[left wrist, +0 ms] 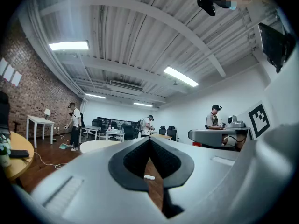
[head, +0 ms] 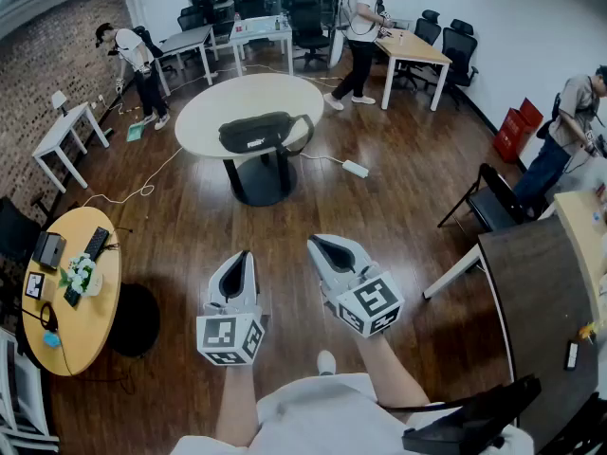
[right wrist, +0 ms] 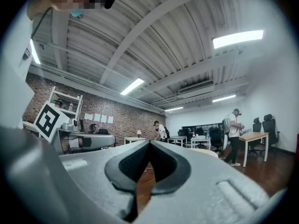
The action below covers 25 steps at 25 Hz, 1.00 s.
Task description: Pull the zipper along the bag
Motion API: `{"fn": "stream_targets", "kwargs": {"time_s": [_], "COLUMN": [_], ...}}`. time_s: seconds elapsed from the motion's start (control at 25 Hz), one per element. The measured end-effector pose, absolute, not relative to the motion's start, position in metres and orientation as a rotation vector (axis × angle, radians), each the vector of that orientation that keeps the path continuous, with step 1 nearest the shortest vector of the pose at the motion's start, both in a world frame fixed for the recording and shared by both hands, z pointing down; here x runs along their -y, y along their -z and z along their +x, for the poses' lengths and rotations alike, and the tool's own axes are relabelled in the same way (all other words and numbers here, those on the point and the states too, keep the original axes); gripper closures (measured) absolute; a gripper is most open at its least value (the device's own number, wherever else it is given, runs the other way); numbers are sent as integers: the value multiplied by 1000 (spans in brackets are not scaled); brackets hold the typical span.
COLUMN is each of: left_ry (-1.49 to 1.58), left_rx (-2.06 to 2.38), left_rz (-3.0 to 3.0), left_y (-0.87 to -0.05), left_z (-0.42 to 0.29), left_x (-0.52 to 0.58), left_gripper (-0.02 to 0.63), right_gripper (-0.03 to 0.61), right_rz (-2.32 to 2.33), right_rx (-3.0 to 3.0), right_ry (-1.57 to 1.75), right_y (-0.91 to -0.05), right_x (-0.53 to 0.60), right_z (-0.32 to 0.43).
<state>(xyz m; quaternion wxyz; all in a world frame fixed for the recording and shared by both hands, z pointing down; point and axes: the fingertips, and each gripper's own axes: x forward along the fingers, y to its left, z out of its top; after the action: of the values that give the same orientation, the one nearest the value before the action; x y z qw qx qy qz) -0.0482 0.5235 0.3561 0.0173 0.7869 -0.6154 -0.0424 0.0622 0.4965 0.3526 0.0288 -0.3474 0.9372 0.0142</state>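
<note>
Task not started. The left hand-held gripper (head: 239, 259) is on the near side of the round white bench (head: 204, 112), well apart from it, held out level in front of the person. In the left gripper view the left hand-held gripper (left wrist: 149, 141) has its jaws together at the tips with nothing between them, only floor seen through the hollow behind. The black waist bag (head: 258, 132) lies on the near half of the bench, strap looped at its right end, touched by neither tool. The zipper is too small to read here, so I cannot tell whether it is open or closed or where the slider sits. The right hand-held gripper (head: 321, 245) is also on the near side of the bench, just beside the left one and well short of the bag. In the right gripper view the right hand-held gripper (right wrist: 149, 143) likewise has its jaws closed on nothing. A white power strip (head: 355, 168) lies on the wooden floor (head: 398, 207) just right of the bench's base. A person in a white top (head: 361, 27) stands beyond the bench, not involved. Judgement: zero progress and the whole job is left. The person must reach the bench, part the jaws, steady the bag with one tool, pinch the slider tab with the other and draw it along the track.
</note>
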Motion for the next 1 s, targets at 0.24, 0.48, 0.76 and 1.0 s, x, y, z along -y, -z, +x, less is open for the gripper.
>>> {"fn": "stream_targets", "kwargs": {"time_s": [0.24,0.48,0.76,1.0], "left_ry": [43,2,16,58], "left_rx": [1871,1840,1723,1744], "left_rz": [2413,2413,2478,2488], "left_y": [-383,-400,-414,-393], "left_z": [-16,-12,-1,-51], "left_x": [-457,-383,-263,-141], "left_gripper": [598,598,598,598], "right_gripper": [588,588,588,588], "right_rz": [-1057,-1083,-1235,-1233], "right_rx": [-2917,-2926,-2909,-2918], "right_ry": [83,117,155,85], "right_y": [-383,-404,-422,-402], "right_x": [-433,-369,-250,-124], "right_z": [80,86,102,53]}}
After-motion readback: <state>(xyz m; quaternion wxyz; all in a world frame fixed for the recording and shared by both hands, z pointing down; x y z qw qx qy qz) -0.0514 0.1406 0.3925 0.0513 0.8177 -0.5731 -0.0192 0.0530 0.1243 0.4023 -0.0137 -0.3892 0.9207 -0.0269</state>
